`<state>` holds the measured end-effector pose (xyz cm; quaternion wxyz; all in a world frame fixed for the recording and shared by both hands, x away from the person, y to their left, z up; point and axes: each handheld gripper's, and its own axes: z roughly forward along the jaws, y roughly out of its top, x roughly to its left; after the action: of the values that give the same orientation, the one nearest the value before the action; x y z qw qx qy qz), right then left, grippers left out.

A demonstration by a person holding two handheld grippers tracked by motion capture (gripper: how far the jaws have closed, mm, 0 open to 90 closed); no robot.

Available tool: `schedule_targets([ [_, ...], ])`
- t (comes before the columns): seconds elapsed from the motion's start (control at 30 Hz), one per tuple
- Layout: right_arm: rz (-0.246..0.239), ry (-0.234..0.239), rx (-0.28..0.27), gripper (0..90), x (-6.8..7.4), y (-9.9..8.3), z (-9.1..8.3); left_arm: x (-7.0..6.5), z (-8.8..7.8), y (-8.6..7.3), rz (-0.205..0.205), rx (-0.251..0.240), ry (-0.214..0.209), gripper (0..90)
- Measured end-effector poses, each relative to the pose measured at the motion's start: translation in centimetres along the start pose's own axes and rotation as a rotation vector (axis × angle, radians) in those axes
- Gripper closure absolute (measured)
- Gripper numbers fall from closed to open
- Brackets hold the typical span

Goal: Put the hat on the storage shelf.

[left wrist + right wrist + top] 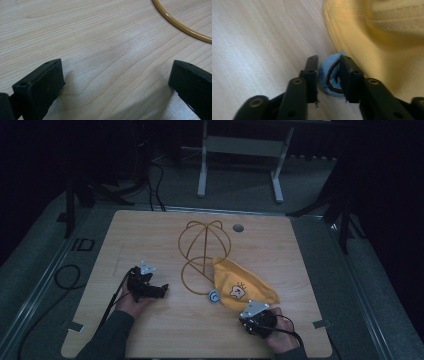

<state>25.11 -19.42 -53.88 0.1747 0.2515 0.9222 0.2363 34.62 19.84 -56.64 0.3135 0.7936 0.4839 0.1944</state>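
a: where do we have the right tool (pixel 328 75)?
b: low by the yellow cap (pixel 245 285), jaws nearly together around its blue patch (pixel 332 76), probably to tug it; contact unclear

a: and our left tool (pixel 116 82)?
b: spread wide over bare worktop (pixel 100 37), near the wire stand (pixel 202 252), likely waiting

a: any writing?
b: just a cartoon print, no words we can read

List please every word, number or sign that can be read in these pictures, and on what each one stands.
"ID": on the dark floor mat left of the table.
Small printed cartoon figure, no readable letters: on the yellow hat.
Dark curl on the blue tag: not readable as a letter.
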Motion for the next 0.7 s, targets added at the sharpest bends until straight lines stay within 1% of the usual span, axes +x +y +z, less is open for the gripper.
schedule_targets([
  [0.07, 0.002, -0.006, 0.004, 76.5, -0.1, 0.0, 0.0, 0.0, 0.0, 0.0, 0.001, 0.0, 0.0, 0.1],
  [0.1, 0.003, -0.012, 0.013, 81.6, -0.2, 0.2, 0.0, 0.0, 0.0, 0.0, 0.0, -0.001, 0.0, 0.1],
  [0.13, 0.003, -0.012, 0.013, 81.6, -0.2, 0.2, 0.0, 0.0, 0.0, 0.0, 0.0, -0.001, 0.0, 0.1],
  [0.17, 0.0, -0.027, 0.02, 83.4, -0.2, 0.4, -0.1, 0.0, 0.0, 0.0, 0.001, 0.0, 0.001, 0.1],
  [0.33, 0.015, -0.028, 0.022, 84.4, -0.5, 0.8, -0.1, 0.0, 0.0, 0.0, 0.001, 0.0, 0.0, 0.1],
  [0.43, 0.027, -0.027, 0.017, 84.5, -0.7, 1.1, -0.5, 0.0, 0.0, 0.0, 0.001, 0.0, 0.0, 0.1],
  [0.5, 0.03, -0.031, 0.01, 84.5, -0.7, 1.2, -0.6, 0.0, 0.0, 0.0, 0.001, 0.0, 0.0, 0.1],
  [0.57, 0.028, -0.033, -0.014, 84.6, -1.1, 1.8, -1.5, 0.0, 0.0, 0.0, 0.001, 0.0, 0.0, 0.1],
  [0.63, 0.028, -0.033, -0.014, 84.6, -1.1, 1.8, -1.5, 0.0, 0.0, 0.0, 0.0, 0.0, 0.0, 0.1],
  [0.7, 0.032, -0.034, -0.036, 84.7, -1.4, 2.2, -2.0, 0.0, 0.0, 0.0, 0.0, 0.0, 0.0, 0.1],
])
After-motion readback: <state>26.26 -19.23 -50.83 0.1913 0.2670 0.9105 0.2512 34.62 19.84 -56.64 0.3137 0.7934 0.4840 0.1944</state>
